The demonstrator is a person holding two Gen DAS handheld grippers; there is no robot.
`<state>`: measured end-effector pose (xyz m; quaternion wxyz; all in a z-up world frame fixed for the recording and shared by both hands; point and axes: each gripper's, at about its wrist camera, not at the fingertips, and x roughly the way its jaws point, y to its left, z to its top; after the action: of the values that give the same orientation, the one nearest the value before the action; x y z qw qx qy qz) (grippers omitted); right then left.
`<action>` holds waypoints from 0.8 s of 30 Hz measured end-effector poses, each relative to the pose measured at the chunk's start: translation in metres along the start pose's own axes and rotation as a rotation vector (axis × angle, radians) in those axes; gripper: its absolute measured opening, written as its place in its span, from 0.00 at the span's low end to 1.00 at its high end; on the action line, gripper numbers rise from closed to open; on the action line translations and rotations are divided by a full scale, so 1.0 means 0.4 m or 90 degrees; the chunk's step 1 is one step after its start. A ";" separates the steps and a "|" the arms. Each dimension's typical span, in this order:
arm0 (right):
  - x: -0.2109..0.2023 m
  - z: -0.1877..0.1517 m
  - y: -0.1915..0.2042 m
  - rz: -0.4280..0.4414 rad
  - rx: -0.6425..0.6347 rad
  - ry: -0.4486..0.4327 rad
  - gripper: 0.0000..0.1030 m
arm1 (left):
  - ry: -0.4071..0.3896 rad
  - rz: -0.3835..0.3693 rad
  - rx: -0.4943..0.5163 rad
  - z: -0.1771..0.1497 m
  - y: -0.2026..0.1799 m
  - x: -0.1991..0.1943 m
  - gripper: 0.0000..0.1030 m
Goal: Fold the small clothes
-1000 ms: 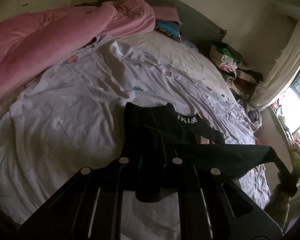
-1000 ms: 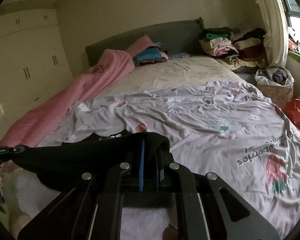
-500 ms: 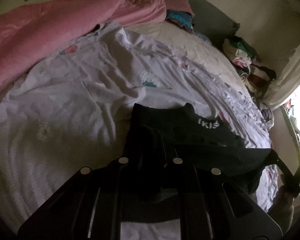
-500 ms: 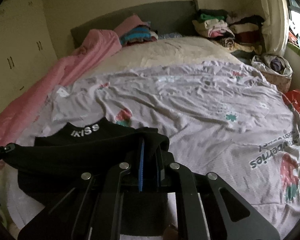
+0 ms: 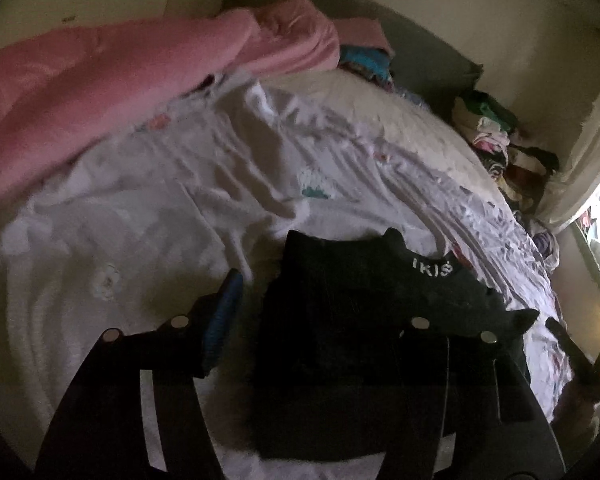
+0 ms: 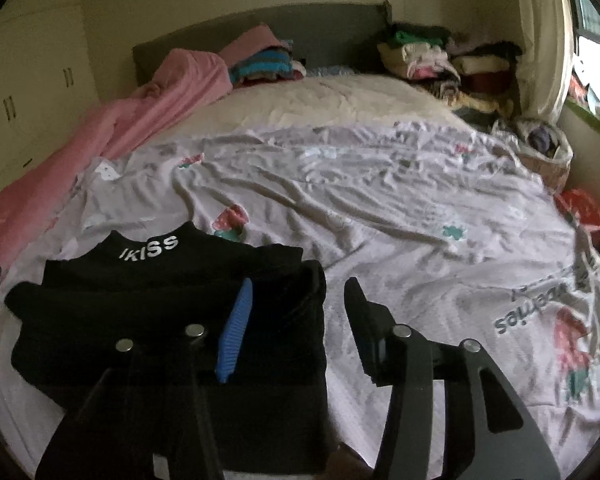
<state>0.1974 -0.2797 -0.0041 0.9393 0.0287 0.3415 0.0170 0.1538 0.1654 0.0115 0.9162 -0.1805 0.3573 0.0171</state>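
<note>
With both claws released, left gripper (image 5: pixel 320 312) and right gripper (image 6: pixel 300 312), I see the black top (image 6: pixel 172 312) lying folded at lower left on the floral sheet (image 6: pixel 400 216); I'd press its hem flat, then pinch one side edge.

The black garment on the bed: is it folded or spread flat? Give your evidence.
Folded. The black garment lies in stacked layers on the sheet, one edge doubled over below the lettered band.

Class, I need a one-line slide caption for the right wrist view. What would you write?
Right claw open above a folded black garment lettered IKISS, lying on a floral bedsheet.
</note>
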 end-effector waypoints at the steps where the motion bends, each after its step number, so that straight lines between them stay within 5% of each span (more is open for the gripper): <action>1: -0.013 -0.006 0.009 0.007 -0.014 -0.004 0.45 | -0.009 0.005 0.015 -0.011 -0.005 -0.016 0.49; 3: -0.040 -0.024 0.032 0.013 -0.052 -0.015 0.45 | -0.005 0.003 0.037 -0.035 -0.013 -0.033 0.44; 5: -0.050 -0.046 0.055 0.030 -0.083 -0.003 0.40 | 0.013 0.001 0.057 -0.061 -0.018 -0.033 0.14; 7: -0.046 -0.068 0.074 0.054 -0.102 0.022 0.20 | 0.040 0.005 0.080 -0.092 -0.023 -0.018 0.01; 14: 0.033 -0.121 0.114 0.065 -0.118 0.091 0.19 | 0.106 0.077 0.161 -0.170 -0.046 0.091 0.01; 24: 0.190 -0.077 0.130 0.036 -0.101 0.120 0.18 | 0.098 0.122 0.167 -0.082 -0.078 0.199 0.01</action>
<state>0.2352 -0.2225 -0.0728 0.9014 -0.0380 0.4250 0.0735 0.1968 0.1173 -0.0533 0.8960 -0.0250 0.4411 0.0439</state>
